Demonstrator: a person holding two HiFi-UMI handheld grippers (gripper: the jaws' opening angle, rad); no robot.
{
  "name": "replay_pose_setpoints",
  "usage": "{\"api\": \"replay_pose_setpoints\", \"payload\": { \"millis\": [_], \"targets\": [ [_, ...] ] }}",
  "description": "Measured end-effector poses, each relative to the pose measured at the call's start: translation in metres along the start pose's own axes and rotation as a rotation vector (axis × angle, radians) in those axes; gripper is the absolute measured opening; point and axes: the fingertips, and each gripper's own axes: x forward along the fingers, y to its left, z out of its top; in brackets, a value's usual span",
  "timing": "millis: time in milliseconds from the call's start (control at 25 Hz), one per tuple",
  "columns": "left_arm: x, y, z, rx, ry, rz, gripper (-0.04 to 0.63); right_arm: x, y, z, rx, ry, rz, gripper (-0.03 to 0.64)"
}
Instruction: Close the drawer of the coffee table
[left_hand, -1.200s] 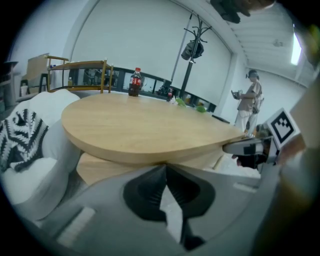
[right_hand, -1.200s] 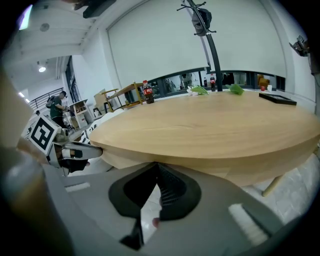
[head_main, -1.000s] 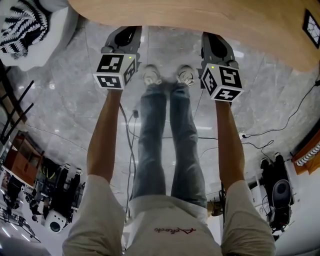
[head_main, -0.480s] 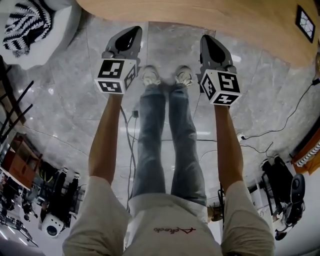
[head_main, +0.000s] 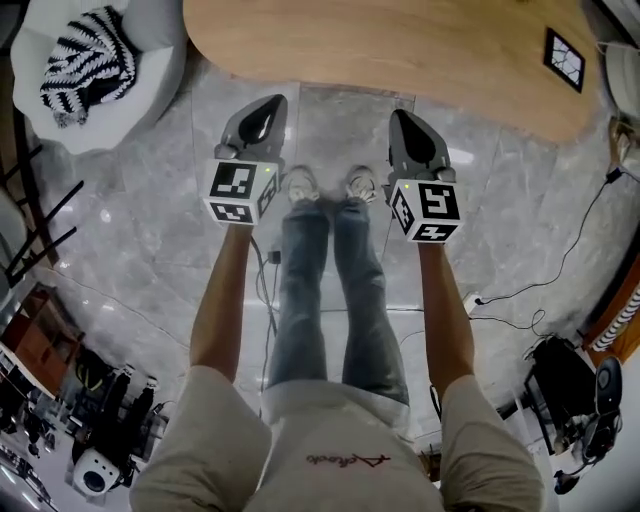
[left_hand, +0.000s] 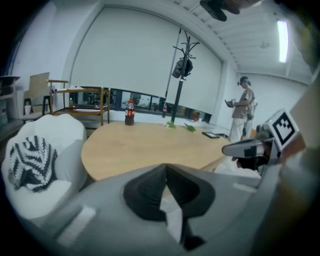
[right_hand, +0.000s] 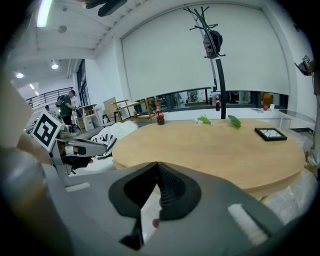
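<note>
— How are the tools held?
— The left tool (head_main: 268, 104) and right tool (head_main: 402, 120) are held side by side at upper centre, on arms (head_main: 224, 292) stretched straight.
— And the jaws?
— Both pairs are seen pressed together at the tips.

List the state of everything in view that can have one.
left tongs: shut, nothing between them.
right tongs: shut, nothing between them.
coffee table: standing; its drawer shows in no view, so open or closed cannot be told.
bottle: upright on the table.
black frame: lying flat on the table.
striped throw: bunched on the white seat.
</note>
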Motion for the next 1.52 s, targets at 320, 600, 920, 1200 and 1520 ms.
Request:
{"api": "replay_pose_setpoints", "payload": {
  "millis": [320,600,920,1200,1520],
  "targets": [
    [-0.052,-0.034,0.111,0.015,-0.084,-0.006,-0.002,-0.061,0.016,0.111,-0.001,-0.102,-0.001,0.006],
    [-0.108,-0.066,0.198,0.019,-0.136,-0.007,-0.002,-0.129,0.033,0.197,-0.02,-0.157,-0.015,0.006],
    [-0.177,-0.098,0.27,0.033,-0.177,0.011,-0.002,-0.202,0.049,0.261,-0.009,-0.195,-0.037,0.006],
    [-0.219,-0.116,0.319,0.097,-0.196,0.014,-0.002,-0.25,0.056,0.319,-0.031,-0.243,-0.055,0.006],
    [-0.259,-0.128,0.39,0.108,-0.271,0.035,-0.002,-0.298,0.064,0.384,-0.044,-0.307,-0.073,0.006]
  ]
}}
